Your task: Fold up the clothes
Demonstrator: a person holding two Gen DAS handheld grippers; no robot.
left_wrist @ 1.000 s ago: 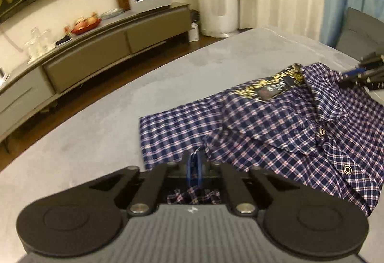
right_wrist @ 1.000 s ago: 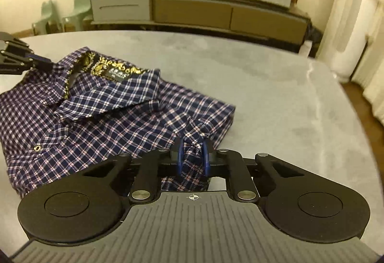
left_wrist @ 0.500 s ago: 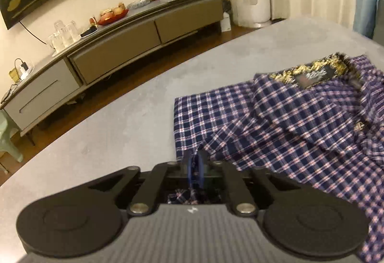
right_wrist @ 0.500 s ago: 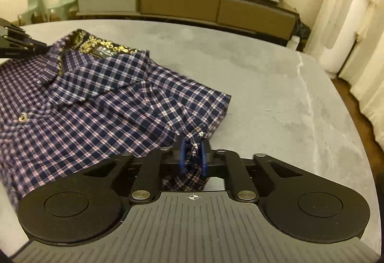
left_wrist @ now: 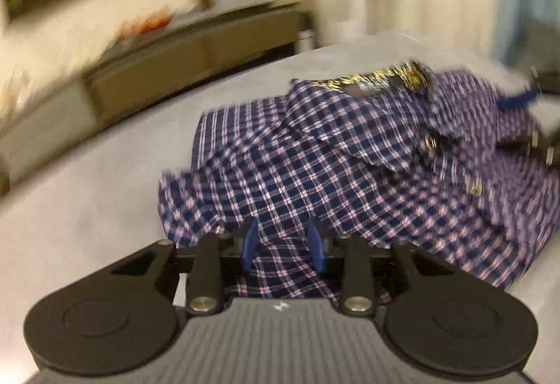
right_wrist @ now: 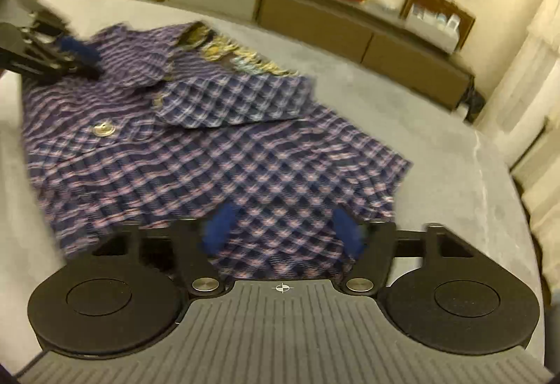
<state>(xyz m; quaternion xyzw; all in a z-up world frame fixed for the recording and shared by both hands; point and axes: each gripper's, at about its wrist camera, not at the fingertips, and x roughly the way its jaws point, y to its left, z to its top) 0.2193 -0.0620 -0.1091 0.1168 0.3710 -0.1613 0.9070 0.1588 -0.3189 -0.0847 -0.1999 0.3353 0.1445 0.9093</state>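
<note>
the shirt (left_wrist: 350, 174), navy plaid with a gold-printed collar band, lies folded on the grey table (left_wrist: 87, 209), well short of the sideboard (left_wrist: 175, 69) along the far wall. left gripper (left_wrist: 281, 244) sits at the shirt's left near corner; its blue fingers (left_wrist: 249, 244) are opening, a narrow gap between them, cloth lying in the gap with the pads not pressing on it. right gripper (right_wrist: 283, 230) sits at the shirt's right near corner; its fingers (right_wrist: 217, 226) are opening and stand wide apart, cloth lying loose between them. both views are blurred.
</note>
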